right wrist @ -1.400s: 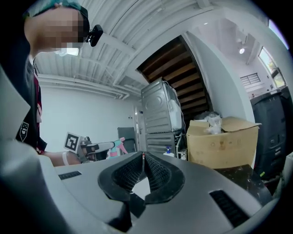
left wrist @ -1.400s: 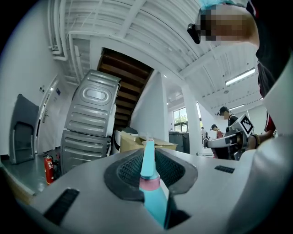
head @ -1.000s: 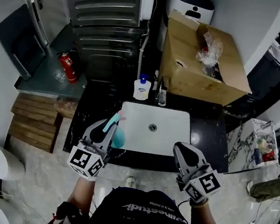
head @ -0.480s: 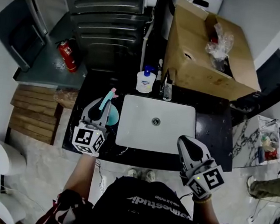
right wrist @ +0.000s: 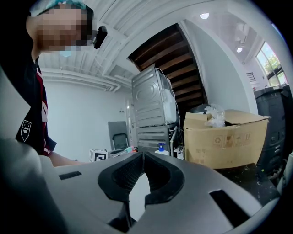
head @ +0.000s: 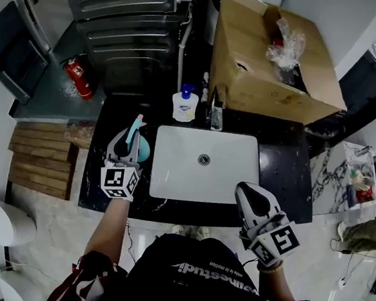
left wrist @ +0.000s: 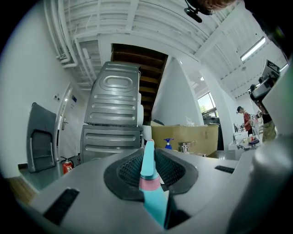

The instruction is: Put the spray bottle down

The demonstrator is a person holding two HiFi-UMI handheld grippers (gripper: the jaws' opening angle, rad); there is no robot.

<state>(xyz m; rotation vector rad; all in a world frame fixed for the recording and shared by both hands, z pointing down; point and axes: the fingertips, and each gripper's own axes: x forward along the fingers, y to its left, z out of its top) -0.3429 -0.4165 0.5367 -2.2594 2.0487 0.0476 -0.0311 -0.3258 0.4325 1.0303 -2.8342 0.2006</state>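
Note:
The spray bottle (head: 141, 146) is teal with a pink band below its nozzle. In the head view my left gripper (head: 130, 138) is shut on it over the black counter (head: 100, 180), left of the white sink (head: 201, 182). Whether the bottle touches the counter I cannot tell. The left gripper view has the bottle's neck (left wrist: 149, 171) pinched upright between the jaws of the left gripper (left wrist: 147, 157). My right gripper (head: 245, 191) hovers at the sink's front right corner, and in its own view the right gripper (right wrist: 142, 156) is shut with nothing in it.
A soap dispenser (head: 184, 103) and a faucet (head: 216, 112) stand behind the sink. A big open cardboard box (head: 272, 61) fills the counter's back right. On the left floor are a red fire extinguisher (head: 77, 76) and a wooden pallet (head: 39, 156). Grey appliances (head: 126, 11) rise behind.
My left gripper has carried the spray bottle leftward and down, from the sink's front left corner to over the counter beside it. The right gripper has barely shifted.

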